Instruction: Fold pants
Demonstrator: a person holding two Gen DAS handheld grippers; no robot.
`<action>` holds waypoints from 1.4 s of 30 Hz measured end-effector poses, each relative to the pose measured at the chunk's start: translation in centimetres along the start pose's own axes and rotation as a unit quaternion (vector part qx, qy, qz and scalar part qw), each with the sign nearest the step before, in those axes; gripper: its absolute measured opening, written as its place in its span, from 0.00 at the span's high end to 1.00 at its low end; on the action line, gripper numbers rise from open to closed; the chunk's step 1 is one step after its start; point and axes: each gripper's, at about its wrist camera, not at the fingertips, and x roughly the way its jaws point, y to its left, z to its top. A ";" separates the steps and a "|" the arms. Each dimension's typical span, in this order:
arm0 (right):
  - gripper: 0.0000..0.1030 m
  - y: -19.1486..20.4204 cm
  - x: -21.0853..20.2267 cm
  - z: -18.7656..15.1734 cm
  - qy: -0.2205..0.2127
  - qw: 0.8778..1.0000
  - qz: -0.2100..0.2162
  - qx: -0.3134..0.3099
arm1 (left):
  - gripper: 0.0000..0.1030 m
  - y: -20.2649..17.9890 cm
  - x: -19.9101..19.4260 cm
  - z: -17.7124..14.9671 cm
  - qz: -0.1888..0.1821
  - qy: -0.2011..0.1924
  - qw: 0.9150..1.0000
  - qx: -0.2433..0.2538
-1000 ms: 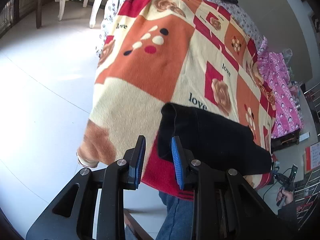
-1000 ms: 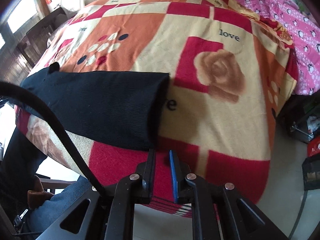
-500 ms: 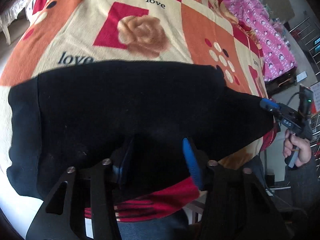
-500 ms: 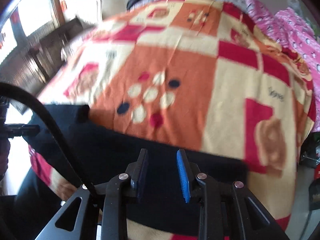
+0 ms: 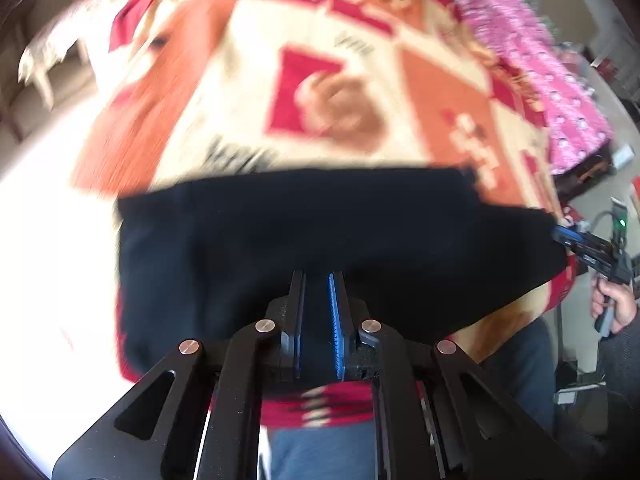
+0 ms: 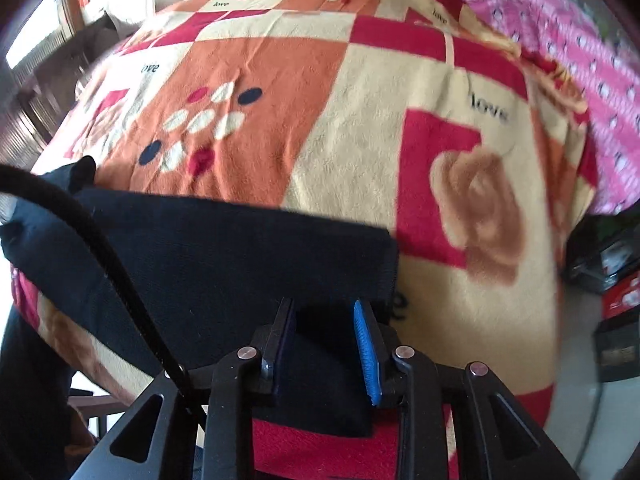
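Note:
The black pants (image 5: 320,232) lie folded in a long band across the near edge of a patterned blanket (image 5: 320,80). My left gripper (image 5: 316,280) is shut on the pants' near edge, with black cloth pinched between its narrow jaws. The picture is blurred. In the right wrist view my right gripper (image 6: 322,308) stands open over the right end of the pants (image 6: 240,248), with the cloth's near edge between its fingers. That right gripper (image 5: 560,236) also shows at the pants' far right end in the left wrist view, held by a hand (image 5: 612,304).
The orange, red and cream blanket (image 6: 360,120) covers the whole surface. A pink patterned cloth (image 6: 580,60) lies beyond its right side. A black cable (image 6: 100,248) crosses the left of the right wrist view. The person's blue trousers (image 5: 312,452) show below the blanket's edge.
My left gripper swung from the pants' end onto their near edge, opened wide, then shut on the cloth. My right gripper opened and came over the pants' right end.

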 end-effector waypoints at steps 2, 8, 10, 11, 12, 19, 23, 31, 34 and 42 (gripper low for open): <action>0.71 1.1 -0.1 1.5 -0.023 1.000 0.021 0.005 | 0.80 -1.5 0.5 1.4 0.001 -0.018 1.000 0.005; 0.63 2.7 4.8 3.4 0.014 1.000 0.000 -0.020 | 0.72 -1.6 6.3 2.7 0.069 0.012 0.997 0.022; 0.58 0.9 4.3 2.6 -0.008 1.000 -0.018 0.012 | 0.72 -1.5 6.1 2.5 0.068 -0.019 0.997 0.026; 0.45 0.0 4.3 2.2 -0.011 0.999 -0.031 0.027 | 0.71 -1.6 6.3 2.3 0.072 -0.027 0.997 0.029; 0.42 -0.9 4.3 1.7 -0.017 0.998 -0.029 0.045 | 0.71 -1.8 6.4 2.1 0.079 -0.044 0.995 0.038; 0.43 2.3 -1.0 -1.0 -0.078 0.997 -0.006 0.018 | 0.71 -4.3 4.8 0.8 0.036 -0.046 0.997 0.040; 0.43 4.2 1.0 -2.6 -0.041 0.999 -0.008 -0.002 | 0.71 -5.6 6.5 -0.6 0.042 -0.024 0.996 0.073; 0.40 0.4 -1.9 -4.0 -0.074 0.990 0.029 0.121 | 0.71 -6.5 5.2 -0.4 0.029 -0.042 0.997 0.053; 0.40 -2.0 -4.9 -6.3 -0.109 0.975 0.044 0.187 | 0.71 -8.4 5.2 -1.6 -0.005 -0.050 0.996 0.072; 0.40 -3.6 -4.9 -12.2 -0.108 0.954 0.098 0.263 | 0.61 -11.3 7.0 -4.5 0.043 -0.104 0.985 0.133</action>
